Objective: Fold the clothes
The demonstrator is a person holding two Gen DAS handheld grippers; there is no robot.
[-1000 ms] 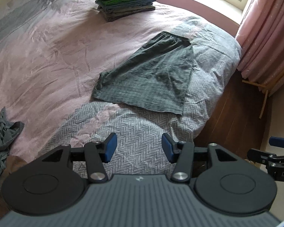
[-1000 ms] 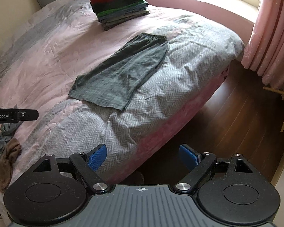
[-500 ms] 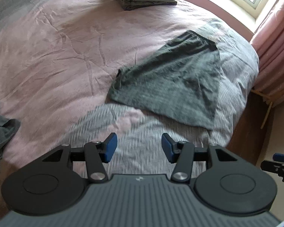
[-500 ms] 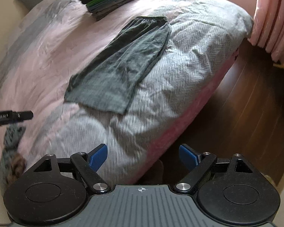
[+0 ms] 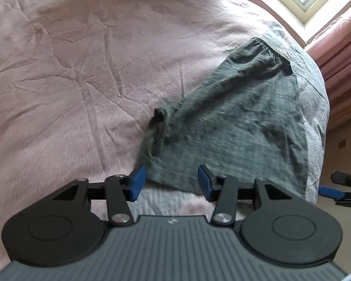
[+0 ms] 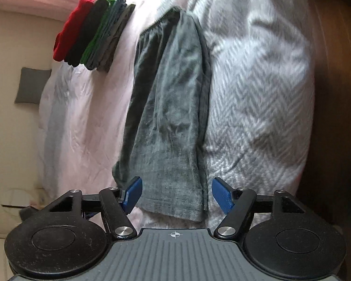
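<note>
One grey shorts [image 5: 234,126]; one folded stack [image 6: 93,35]; two grippers.

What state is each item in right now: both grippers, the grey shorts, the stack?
Left hand-held gripper: open, holding nothing.
Right hand-held gripper: open, holding nothing.
Grey shorts: spread flat on the bed, one hem corner turned up.
Stack of clothes: folded, red on top.
</note>
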